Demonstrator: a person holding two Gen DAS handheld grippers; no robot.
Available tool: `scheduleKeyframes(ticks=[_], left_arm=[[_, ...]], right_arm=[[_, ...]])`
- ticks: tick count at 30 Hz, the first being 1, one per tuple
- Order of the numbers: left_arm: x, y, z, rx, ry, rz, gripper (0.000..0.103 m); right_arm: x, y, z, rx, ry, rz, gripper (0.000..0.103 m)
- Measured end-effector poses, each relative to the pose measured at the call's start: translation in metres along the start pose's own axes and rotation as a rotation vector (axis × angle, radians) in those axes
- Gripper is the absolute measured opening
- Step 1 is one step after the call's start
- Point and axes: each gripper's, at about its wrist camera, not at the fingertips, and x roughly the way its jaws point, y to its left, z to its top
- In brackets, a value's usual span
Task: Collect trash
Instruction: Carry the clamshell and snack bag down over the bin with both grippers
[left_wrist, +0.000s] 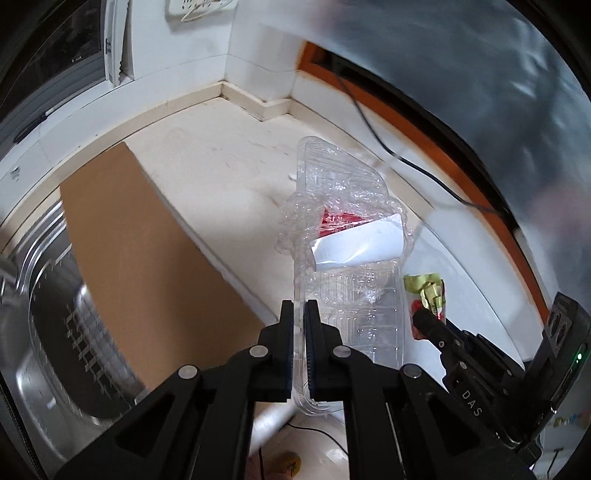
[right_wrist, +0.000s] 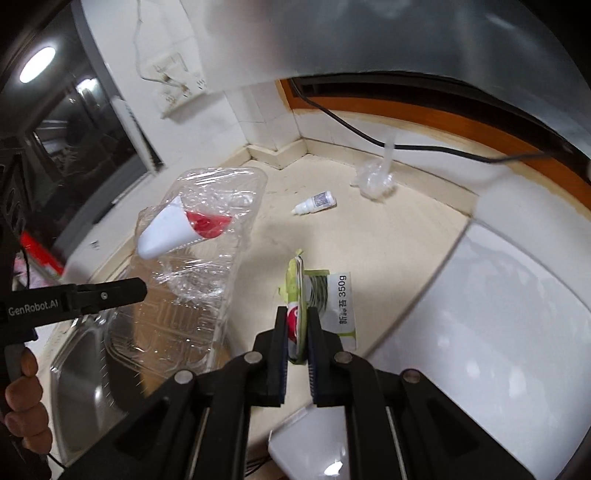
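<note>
My left gripper (left_wrist: 299, 308) is shut on the edge of a clear plastic clamshell tray (left_wrist: 343, 266), which holds crumpled film and a red and white label. The same tray (right_wrist: 199, 266) hangs in the air at the left of the right wrist view, with the left gripper (right_wrist: 142, 290) clamped on its side. My right gripper (right_wrist: 298, 314) is shut on a flat green and white food packet (right_wrist: 332, 302) with a red mark. That packet (left_wrist: 428, 291) shows at the right of the left wrist view, pinched by the right gripper (left_wrist: 419, 314).
On the cream counter lie a small white dropper bottle (right_wrist: 314, 203) and a wad of clear plastic (right_wrist: 373, 179). A black cable (right_wrist: 388, 144) runs along the back wall. A steel sink (left_wrist: 55, 332) and a brown board (left_wrist: 140, 251) lie left, a white appliance lid (right_wrist: 498, 314) right.
</note>
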Motion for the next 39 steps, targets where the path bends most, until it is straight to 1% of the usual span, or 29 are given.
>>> scheduleKeyframes(ticks=[6,8,9,11,12,13,16,19,25,31,33,35,37,39], left_arm=[[-0.038,-0.036,-0.084,0.035,0.0,-0.011,0.003],[-0.046,-0.043,-0.111,0.031,0.003,-0.01,0.003],[-0.05,-0.045,-0.128,0.023,0.009,-0.022,0.003],[-0.052,-0.049,-0.148,0.015,0.016,-0.032,0.003],[-0.056,-0.052,-0.165,0.017,0.017,-0.026,0.003],[-0.054,-0.052,-0.172,0.019,0.015,-0.019,0.003],[-0.059,-0.054,-0.21,0.027,0.014,0.023,0.003],[-0.055,-0.053,-0.24,0.026,0.036,0.052,0.003],[-0.028,-0.045,-0.281,0.043,0.099,0.131,0.003],[0.014,-0.036,-0.303,0.092,0.162,0.184,0.003],[0.037,-0.031,-0.315,0.124,0.176,0.212,0.003],[0.063,-0.023,-0.328,0.136,0.214,0.223,0.003],[0.09,-0.016,-0.341,0.139,0.248,0.218,0.003],[0.129,-0.003,-0.357,0.153,0.288,0.229,0.003]], right_arm=[[-0.065,-0.006,-0.051,-0.01,0.0,0.049,0.008],[-0.081,-0.008,-0.068,-0.011,0.007,0.069,0.008],[-0.09,-0.01,-0.077,-0.011,0.012,0.082,0.008],[-0.102,-0.012,-0.094,-0.011,0.021,0.097,0.008],[-0.107,-0.014,-0.104,-0.009,0.028,0.104,0.008],[-0.112,-0.016,-0.113,-0.007,0.036,0.111,0.008],[-0.122,-0.021,-0.142,-0.014,0.069,0.127,0.008],[-0.124,-0.022,-0.167,-0.036,0.102,0.126,0.008],[-0.109,-0.021,-0.219,-0.046,0.196,0.136,0.008],[-0.071,-0.022,-0.266,-0.031,0.276,0.133,0.008],[-0.056,-0.02,-0.28,-0.043,0.29,0.128,0.008],[-0.037,-0.02,-0.298,-0.053,0.311,0.114,0.008],[-0.012,-0.025,-0.317,-0.038,0.342,0.096,0.008],[0.021,-0.035,-0.338,0.001,0.39,0.078,0.008]])
